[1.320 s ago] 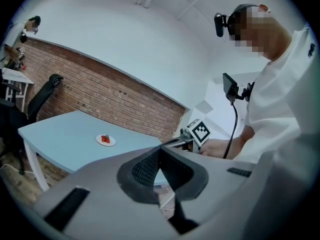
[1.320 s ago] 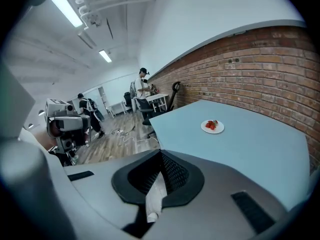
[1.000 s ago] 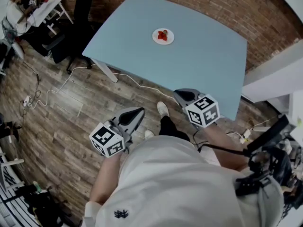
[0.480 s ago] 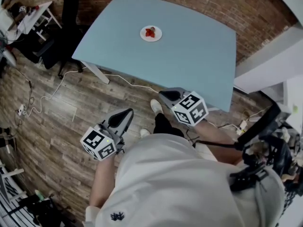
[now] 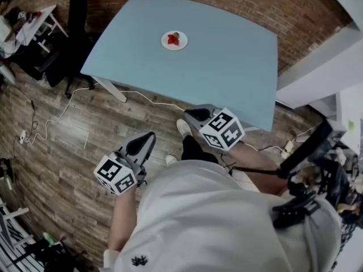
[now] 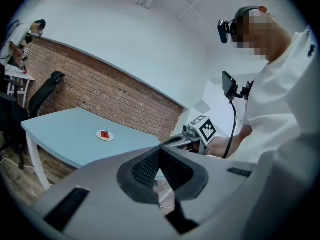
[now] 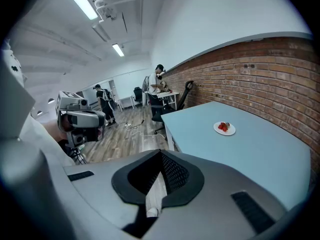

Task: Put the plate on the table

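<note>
A small white plate (image 5: 174,40) with red food rests on the light blue table (image 5: 227,67), toward its far left part; it also shows as the plate (image 6: 105,135) and the plate (image 7: 224,128). Both grippers hang close to my body over the wooden floor, well short of the table's near edge. My left gripper (image 5: 146,138) is shut with nothing in it, its jaws meeting at the left gripper (image 6: 159,150). My right gripper (image 5: 189,114) is shut and empty too, tips together at the right gripper (image 7: 161,154), just below the table's front edge.
A brick wall (image 5: 272,7) runs behind the table. A black office chair (image 5: 74,16) and a white desk (image 5: 34,21) stand at the far left, with people there. Cables (image 5: 51,123) trail over the wooden floor. A white pillar (image 5: 317,67) stands at the right.
The table and plate have drifted left in the head view. Both grippers shifted slightly left with my body and stay shut. The plate stays put on the table.
</note>
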`<state>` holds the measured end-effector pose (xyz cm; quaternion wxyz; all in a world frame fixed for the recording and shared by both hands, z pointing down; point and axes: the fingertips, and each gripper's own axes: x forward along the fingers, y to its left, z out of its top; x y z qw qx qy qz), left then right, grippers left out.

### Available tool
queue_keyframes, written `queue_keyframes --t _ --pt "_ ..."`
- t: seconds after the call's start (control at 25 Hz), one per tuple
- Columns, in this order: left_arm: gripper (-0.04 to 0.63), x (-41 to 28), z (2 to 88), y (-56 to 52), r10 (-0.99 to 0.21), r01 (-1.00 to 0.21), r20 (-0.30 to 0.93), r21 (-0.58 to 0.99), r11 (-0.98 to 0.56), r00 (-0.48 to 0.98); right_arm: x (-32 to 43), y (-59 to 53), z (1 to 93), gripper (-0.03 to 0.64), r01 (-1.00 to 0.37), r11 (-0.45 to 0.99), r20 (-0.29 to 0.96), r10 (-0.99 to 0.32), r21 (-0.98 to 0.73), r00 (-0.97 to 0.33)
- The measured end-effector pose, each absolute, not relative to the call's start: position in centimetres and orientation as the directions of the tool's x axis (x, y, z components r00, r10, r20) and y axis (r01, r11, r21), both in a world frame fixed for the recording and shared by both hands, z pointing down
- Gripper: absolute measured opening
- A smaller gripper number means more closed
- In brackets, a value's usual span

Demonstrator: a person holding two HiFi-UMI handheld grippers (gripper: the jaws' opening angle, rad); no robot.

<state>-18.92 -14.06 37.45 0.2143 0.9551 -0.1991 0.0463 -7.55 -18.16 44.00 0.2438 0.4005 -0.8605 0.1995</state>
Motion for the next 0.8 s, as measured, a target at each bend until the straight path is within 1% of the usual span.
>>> queue_keyframes --t 0.44,0.8 --pt "0.002 -18.2 37.4 -14.6 -0.348 -0.387 0.170 0.388 -0.836 0.922 -7.0 -18.4 43.9 0.008 -0.790 0.600 0.580 -0.599 -0.130 -0.551" --pt "0.001 -20.8 38.6 -14.3 -0.423 -0.470 0.206 0.370 -0.801 0.883 -8.9 -18.3 44.4 0.008 -0.742 0.660 0.598 -0.549 -0.118 -0.584"
